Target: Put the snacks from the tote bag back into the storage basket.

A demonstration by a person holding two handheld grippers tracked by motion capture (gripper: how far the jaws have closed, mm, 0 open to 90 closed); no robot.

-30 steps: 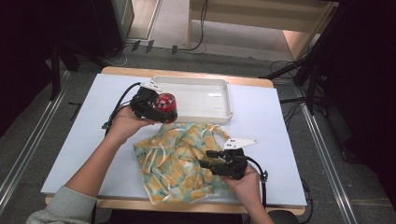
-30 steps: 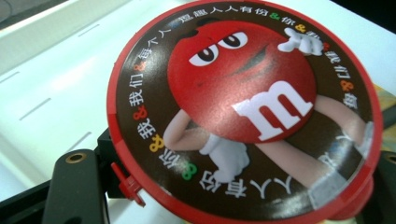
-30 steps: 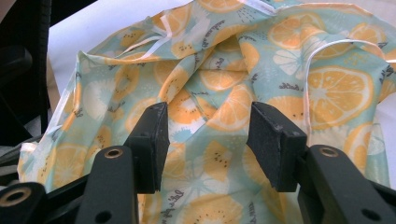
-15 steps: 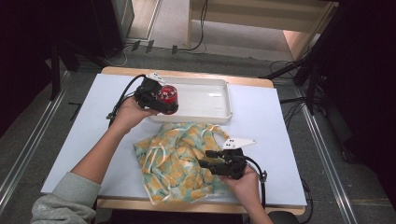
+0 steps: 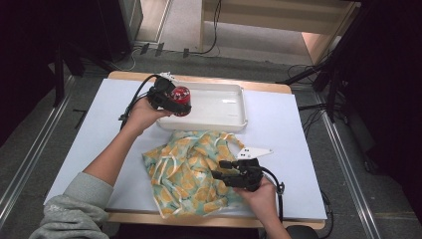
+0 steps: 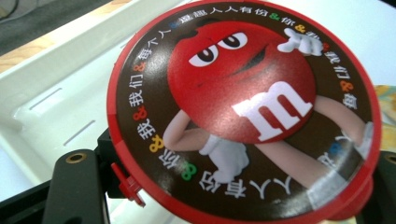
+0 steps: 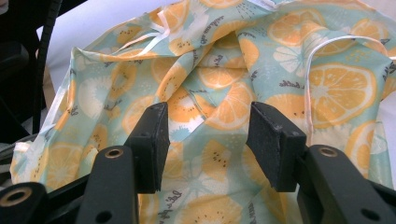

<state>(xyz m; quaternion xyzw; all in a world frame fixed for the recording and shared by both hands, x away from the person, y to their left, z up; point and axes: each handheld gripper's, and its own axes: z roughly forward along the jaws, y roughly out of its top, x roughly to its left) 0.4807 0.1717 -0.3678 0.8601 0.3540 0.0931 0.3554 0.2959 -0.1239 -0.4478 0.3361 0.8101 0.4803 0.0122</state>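
A round red candy tub [image 5: 180,99] with a cartoon lid [image 6: 243,107] hangs tilted over the near left corner of the white tray [image 5: 224,107]. My left gripper [image 5: 171,97] is shut on the tub, one black jaw on each side of it. A cloth bag printed with orange slices [image 5: 191,172] lies crumpled on the white table, in front of the tray. My right gripper [image 5: 225,170] hovers over the bag's right part with its jaws open. In the right gripper view the pads [image 7: 152,140] stand apart above the folds of the bag [image 7: 219,79], nothing between them.
The tray's inside [image 6: 51,107] is bare white plastic. The white table top [image 5: 283,134] has free room to the right of the bag and at the far left. Black cables trail from both grippers. A person's left forearm in a grey sleeve [image 5: 74,214] crosses the table's near left.
My left gripper carried the red tub away from the bag, toward the far side, and it now hangs over the tray's left end. The right gripper has stayed put.
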